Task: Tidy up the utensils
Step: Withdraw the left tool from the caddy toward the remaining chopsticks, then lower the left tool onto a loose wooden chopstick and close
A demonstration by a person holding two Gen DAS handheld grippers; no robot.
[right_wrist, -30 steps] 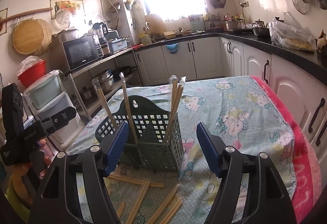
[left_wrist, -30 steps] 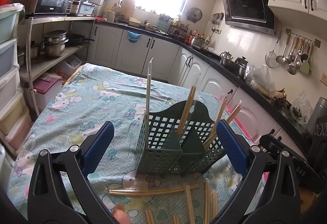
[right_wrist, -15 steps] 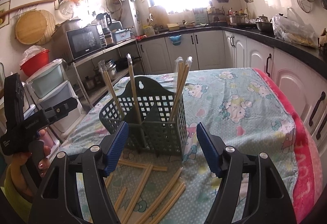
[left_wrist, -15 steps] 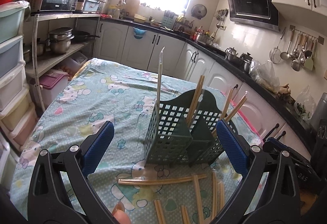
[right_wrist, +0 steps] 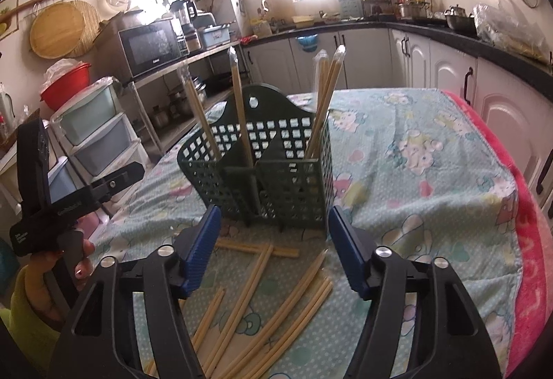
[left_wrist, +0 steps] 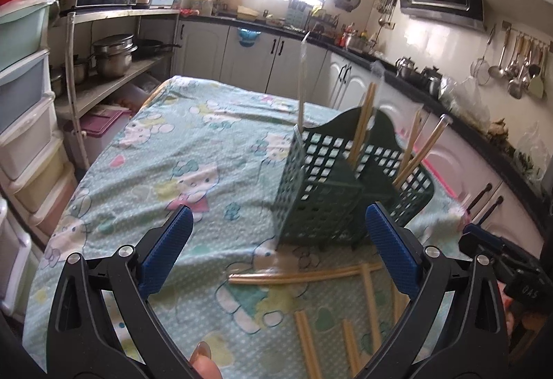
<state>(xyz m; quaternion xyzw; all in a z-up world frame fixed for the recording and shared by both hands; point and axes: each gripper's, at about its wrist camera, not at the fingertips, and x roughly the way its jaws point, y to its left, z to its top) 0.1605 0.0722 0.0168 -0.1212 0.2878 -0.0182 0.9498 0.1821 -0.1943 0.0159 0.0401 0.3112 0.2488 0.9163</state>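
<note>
Both wrist views now look more steeply down onto the table than a second ago, so the loose sticks fill more of the lower picture and the holder sits higher and larger in each. Over that second the right gripper point(right_wrist: 274, 240) has narrowed its blue-padded jaws a little, yet they stand apart with nothing between them; the left gripper point(left_wrist: 276, 247) is spread wide, likewise empty. The dark green perforated plastic utensil holder point(right_wrist: 276, 168), divided into compartments, stands upright on the pale green cartoon-print tablecloth point(right_wrist: 432, 150), just beyond both sets of fingertips. Several long pale bamboo chopsticks in clear wrappers point(right_wrist: 326, 95) already stand in it: a bunch leaning in the compartment on the right of the right wrist view, one in the middle, and one slanting out of the curved compartment on the left of that view. That part looks done. Left over are the loose chopsticks on the cloth point(right_wrist: 259, 296), a scatter of roughly ten lying crossed and fanned in front of the holder, directly beneath the grippers. By my reading the job is well under halfway, and the hands are between picks, dropping toward the pile for the next stick.
</note>
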